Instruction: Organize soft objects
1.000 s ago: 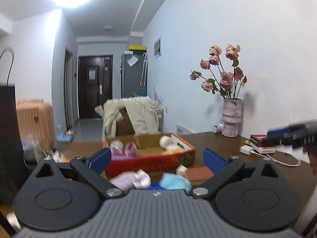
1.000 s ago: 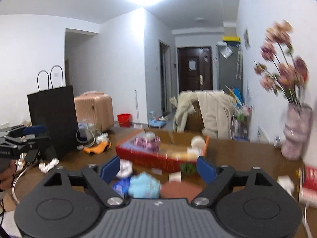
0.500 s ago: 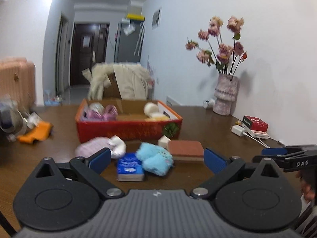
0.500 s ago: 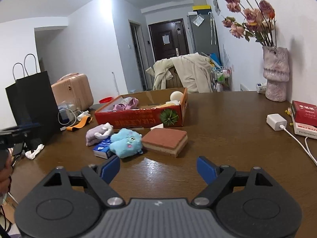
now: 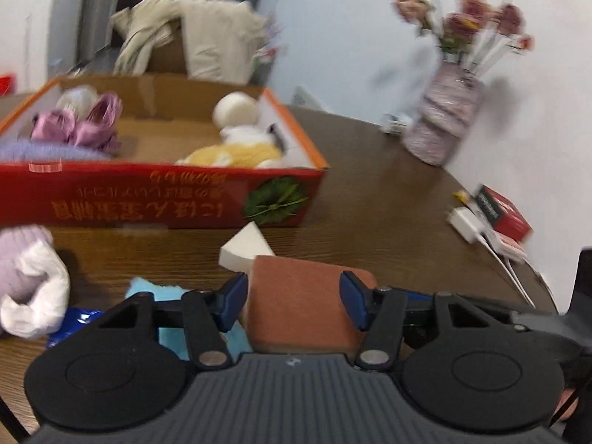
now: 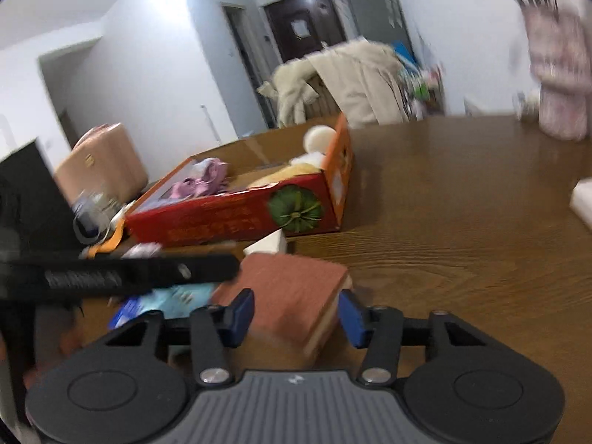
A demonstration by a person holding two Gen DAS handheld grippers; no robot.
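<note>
Two grippers converge on the same thing: a brick-red sponge block (image 5: 303, 307) lying on the tabletop (image 6: 462, 229) just in front of the red cardboard box (image 5: 159, 199). The left gripper (image 5: 293, 301) straddles the block, and its fingers (image 5: 234, 298) have just been closing, now at a middling gap with the block between them; the blue pads sit right at its sides, but whether they press on it cannot be told. The right gripper (image 6: 296, 314) reaches the block's near corner from the other side. Its fingers (image 6: 242, 312) have also just been closing and stand fairly narrow, with the corner between them and a sliver of space beside the right pad, so this looks like a grip not yet made. The left gripper's black body crosses the right wrist view just above the block.

Taking it from both sides probably suits a wide, squashy block that one pair of fingers would only pinch. The box already holds a pink fabric bundle (image 5: 77, 125) and a yellow and white plush (image 5: 240, 148), so it seems to be the collecting place. A white wedge sponge (image 5: 246, 251) rests between block and box; a blue plush (image 5: 166, 296), a blue packet and a lilac and white bundle (image 5: 29, 277) wait toward the left edge of the tabletop.
</note>
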